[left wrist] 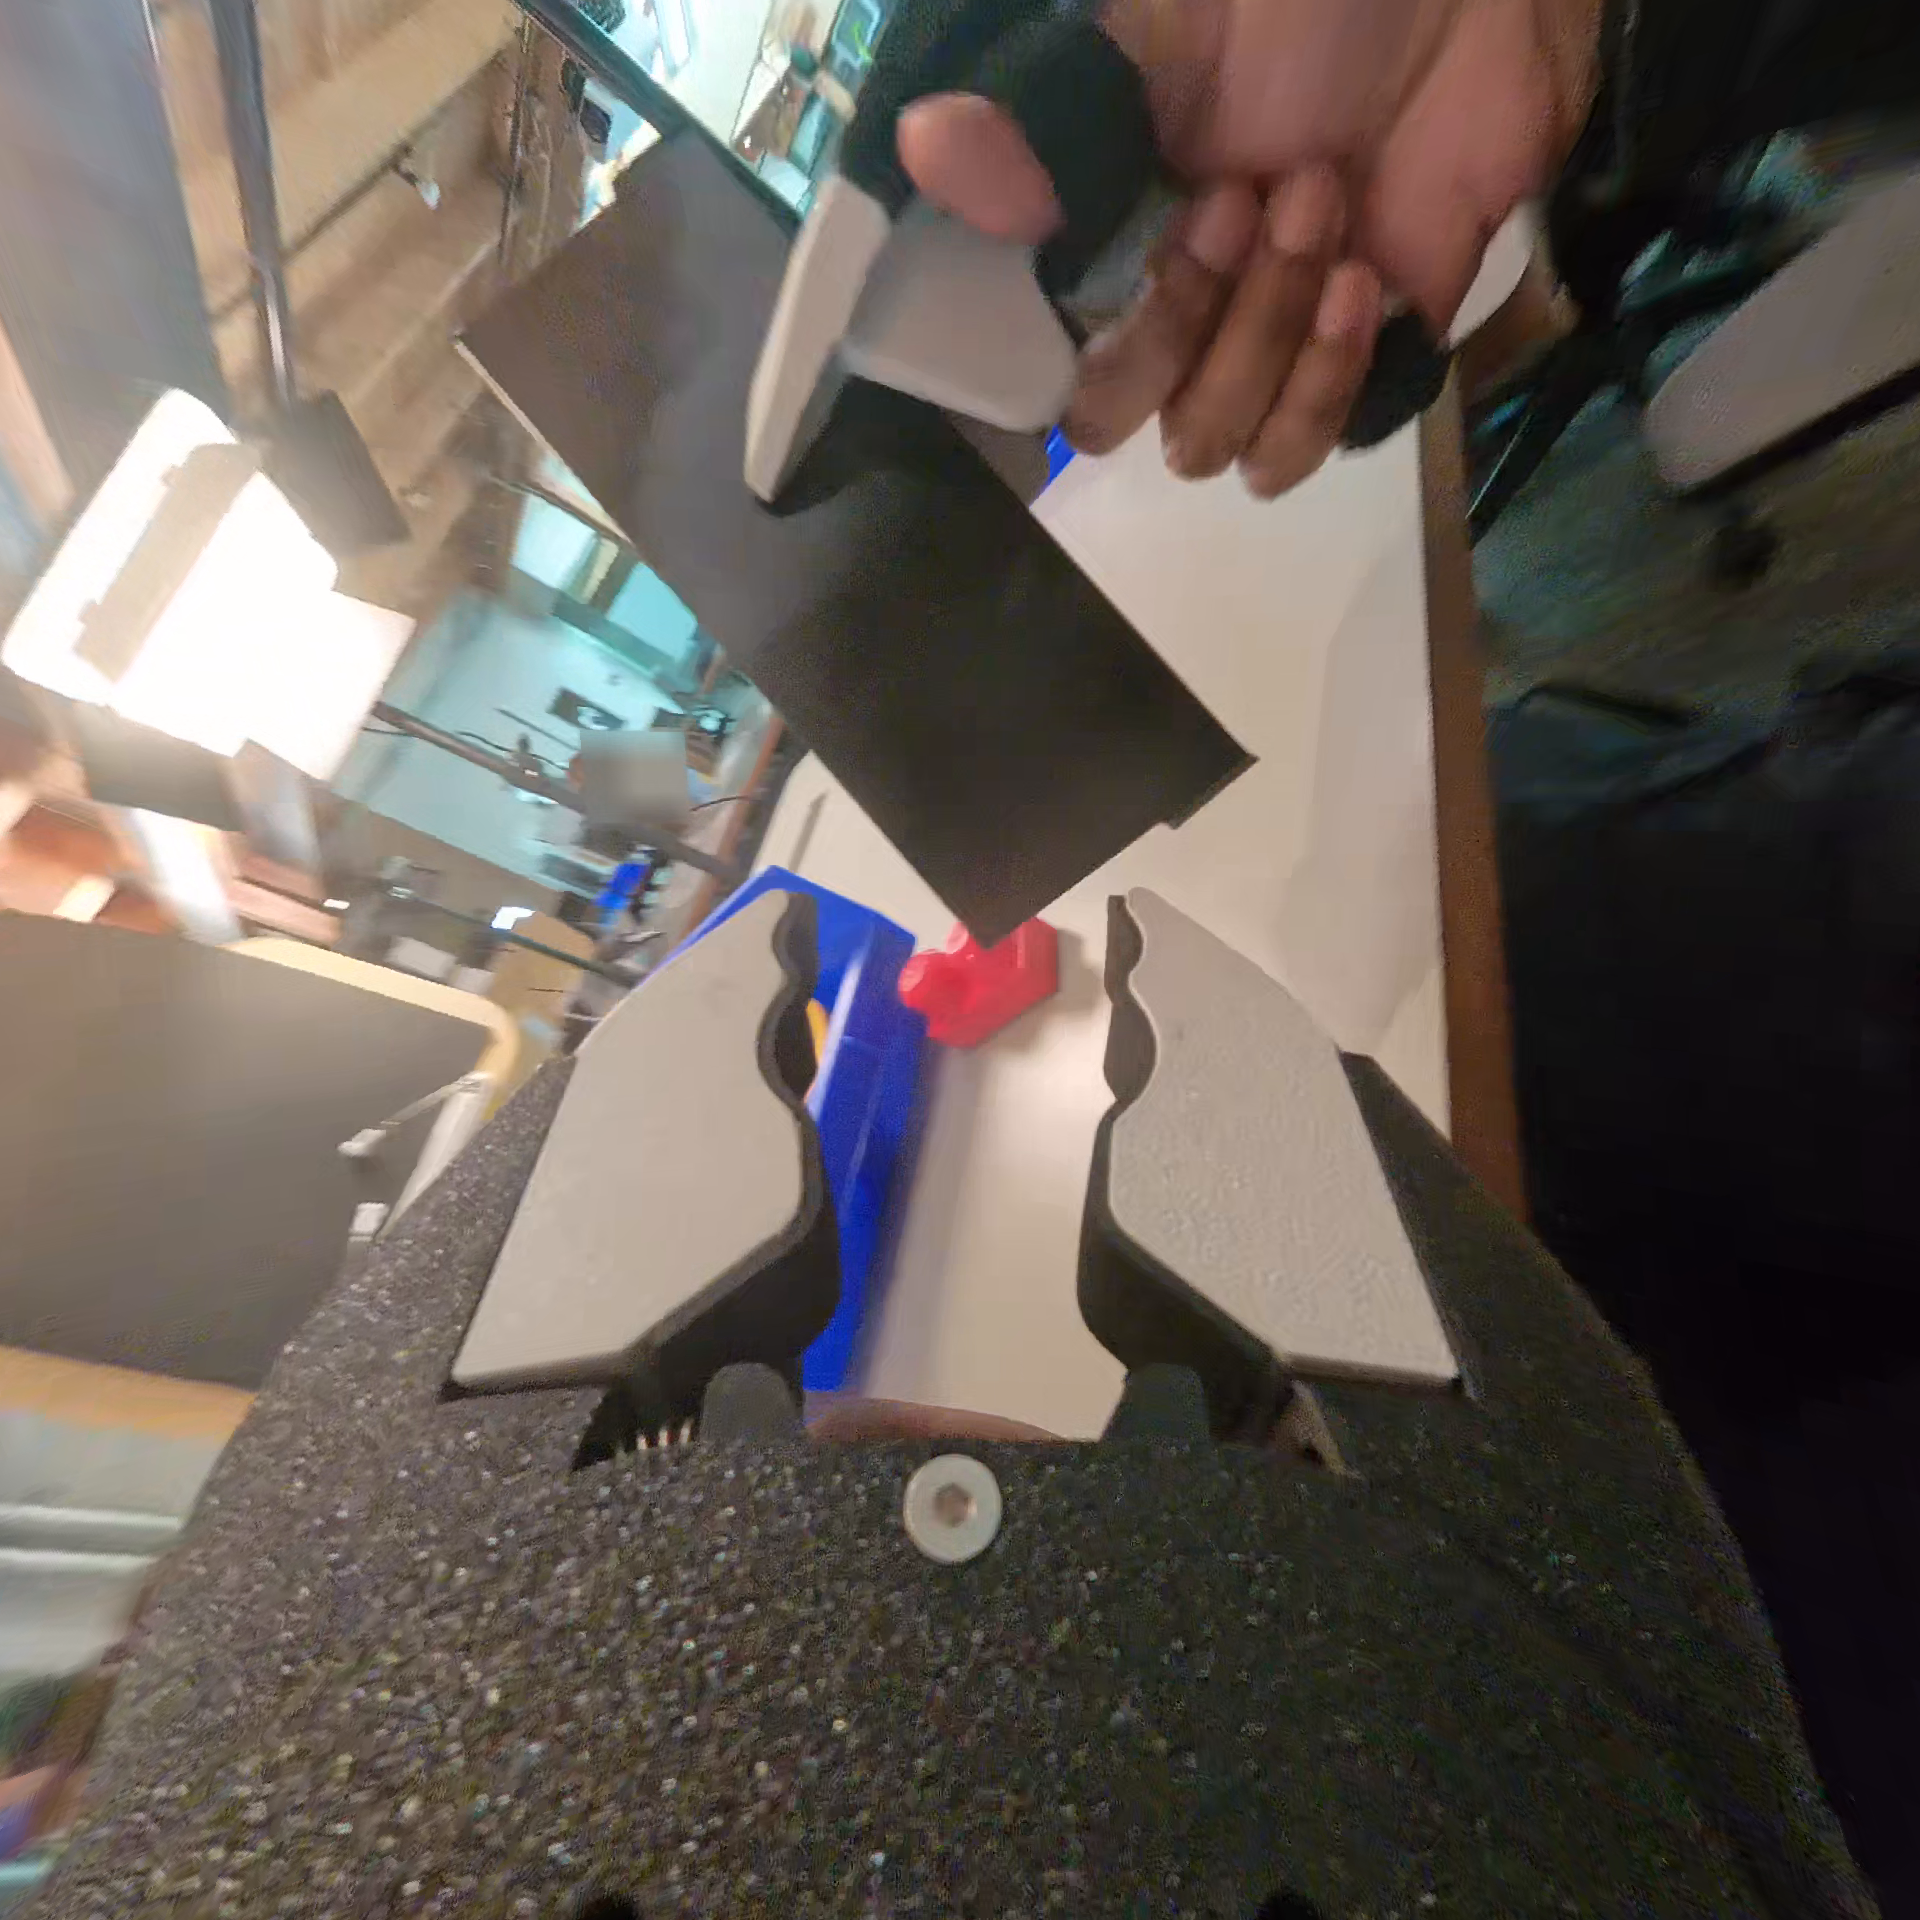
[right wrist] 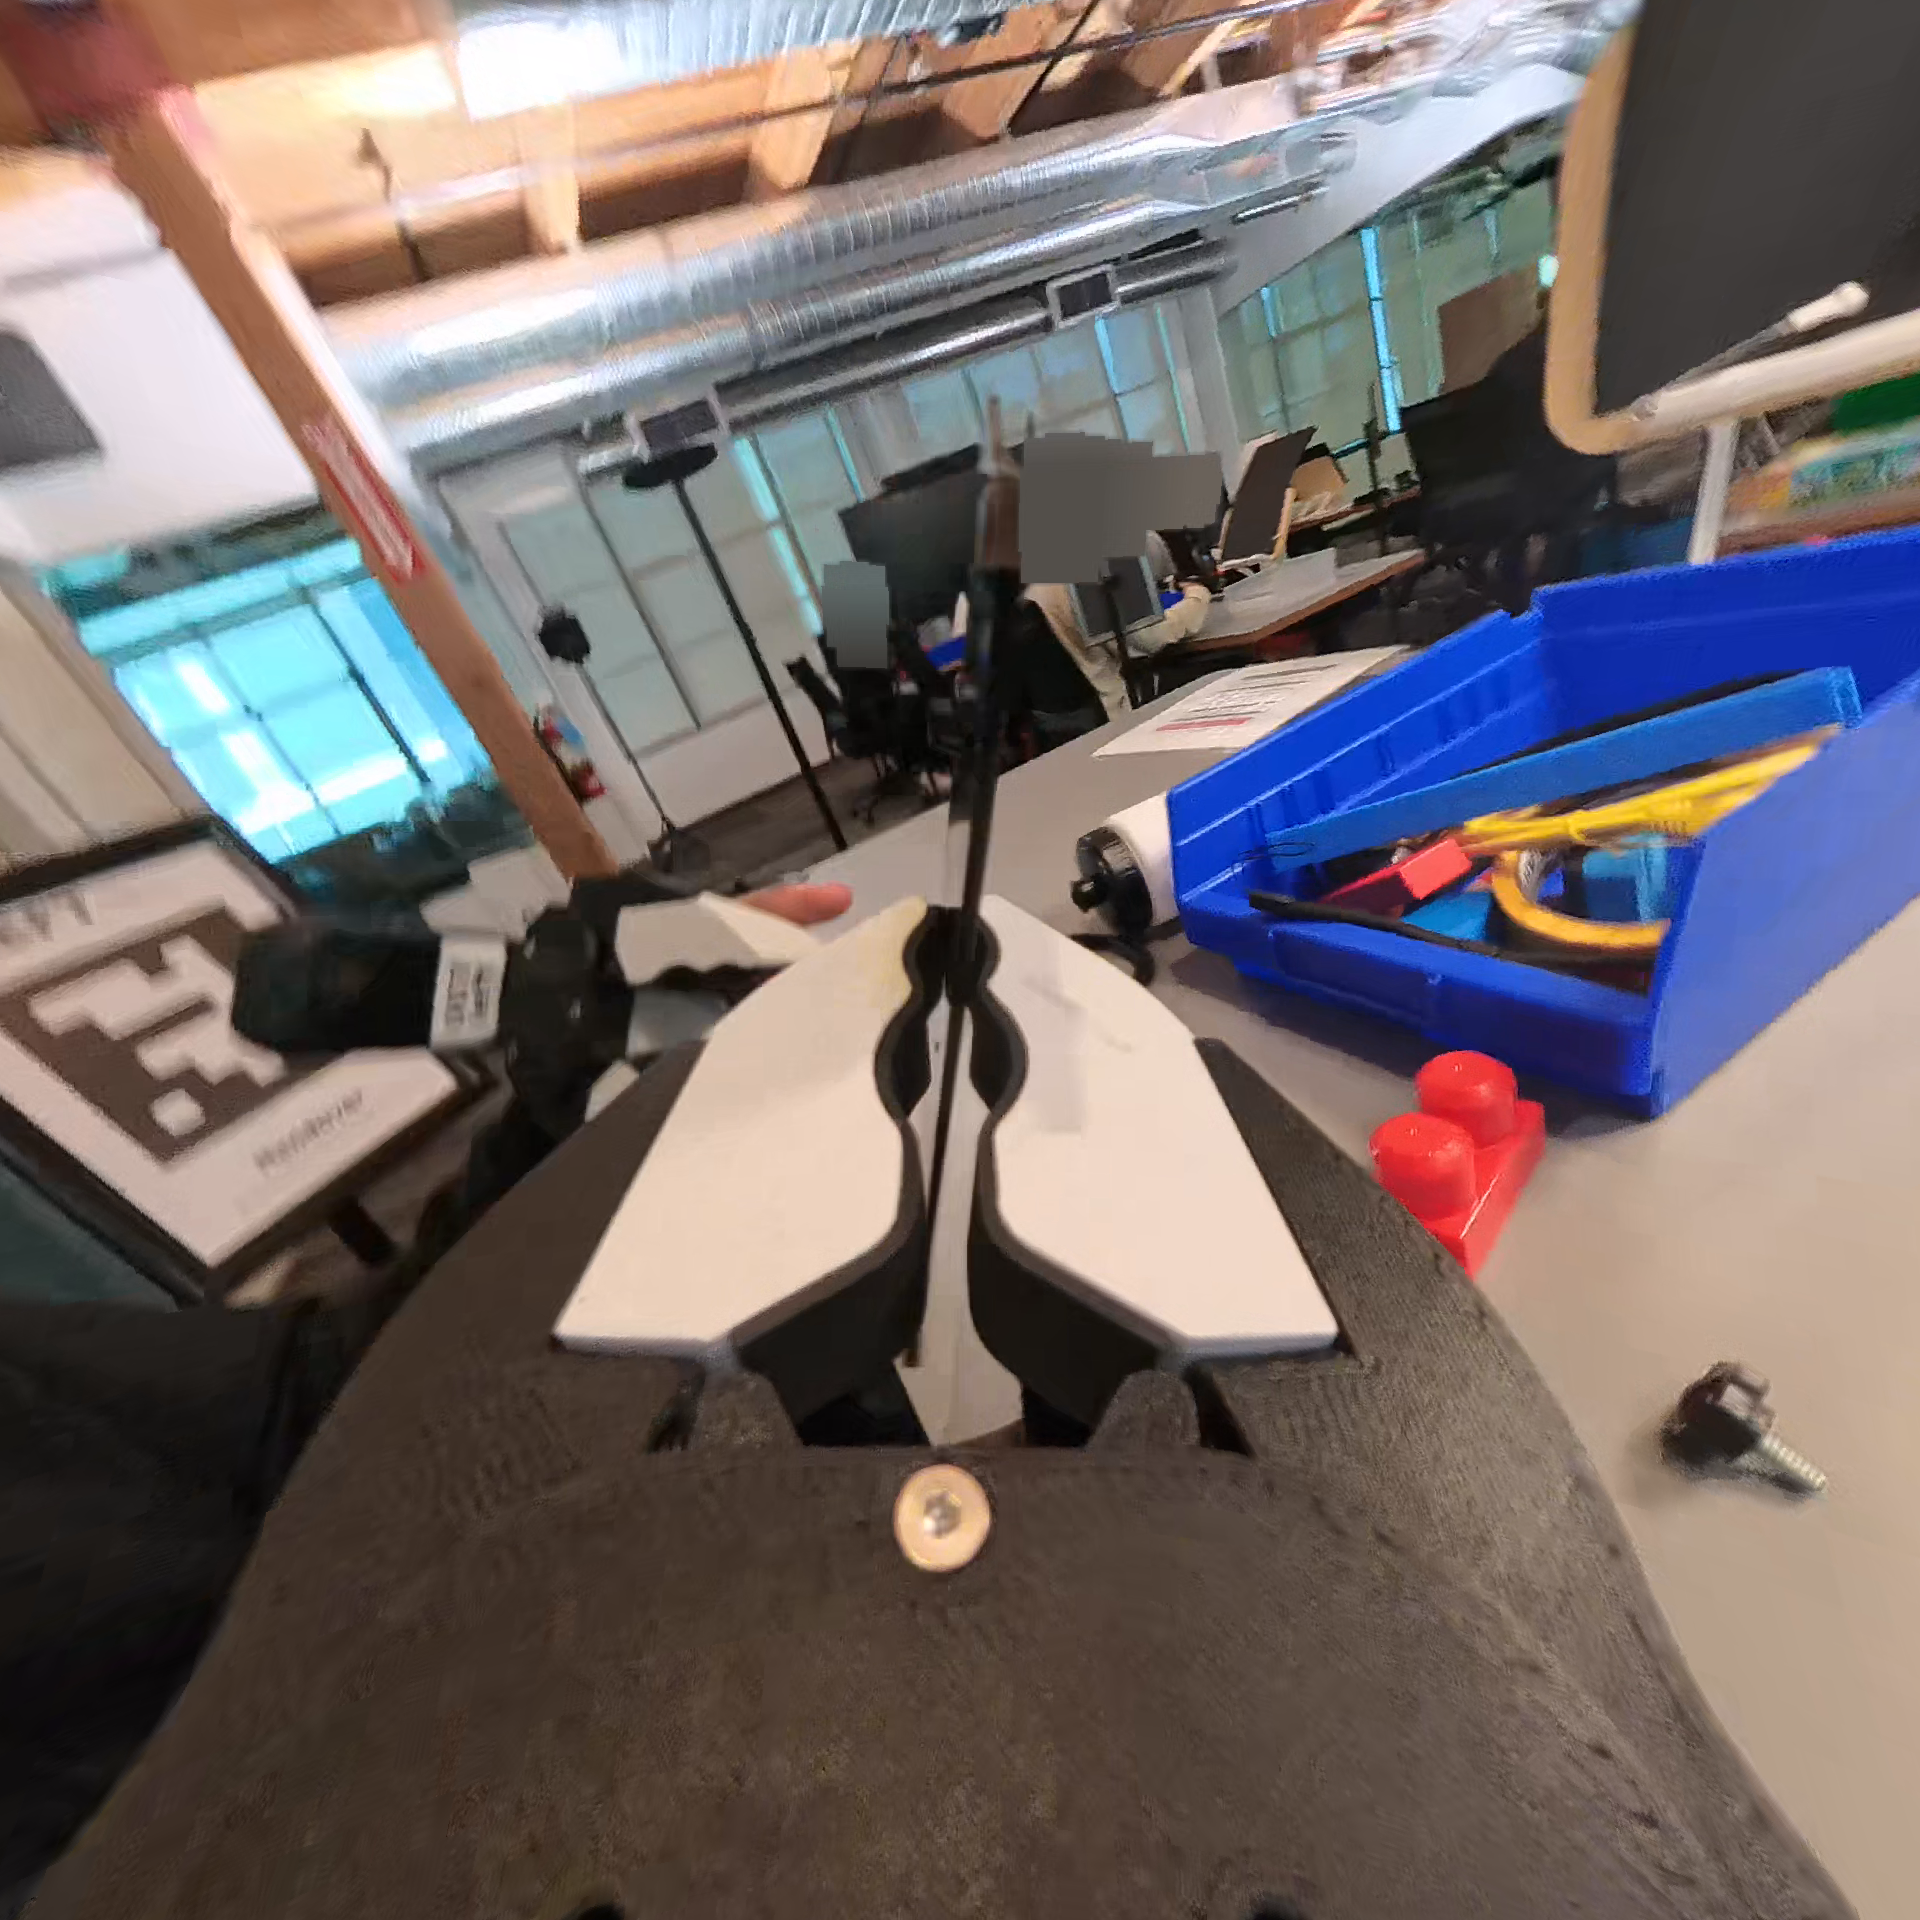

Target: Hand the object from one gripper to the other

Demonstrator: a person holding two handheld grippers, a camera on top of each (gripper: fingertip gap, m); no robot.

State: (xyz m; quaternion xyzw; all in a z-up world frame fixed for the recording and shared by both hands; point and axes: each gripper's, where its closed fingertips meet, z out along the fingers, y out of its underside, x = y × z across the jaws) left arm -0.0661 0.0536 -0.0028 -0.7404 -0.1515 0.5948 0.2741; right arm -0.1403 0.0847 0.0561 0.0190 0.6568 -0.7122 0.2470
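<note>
In the right wrist view, far on the left, a white board with a black block pattern [right wrist: 177, 1039] leans on a stand. Next to it is the left gripper [right wrist: 790, 925], held by a hand in a black glove [right wrist: 343, 987]. In the middle, the right gripper [right wrist: 958, 940] is squeezed tight on a thin black plate [right wrist: 977, 790]. We see the plate from its edge here, so it looks like a thin dark line that sticks up past the tips. To the right, a white tube with a black cap [right wrist: 1127, 857] lies on the grey surface [right wrist: 1714, 1299], touching the side of a blue bin [right wrist: 1766, 935] full of yellow, red and blue bits. A red toy block [right wrist: 1455, 1164] sits just in front of the bin. Nearer to us, a small dark screw [right wrist: 1740, 1429] lies alone on the surface. In the left wrist view, the left gripper [left wrist: 951, 914] is open wide and holds nothing. The blue bin [left wrist: 862, 1122] shows behind its left finger. The black plate [left wrist: 883, 623] hangs in the air just above the tips of the open gripper, flat side to us and tilted. The right gripper [left wrist: 821, 416] pinches its top end, and a bare hand [left wrist: 1299, 239] holds that gripper. The red block [left wrist: 982, 982] lies on the white surface [left wrist: 1247, 727] under the low corner of the plate.
</note>
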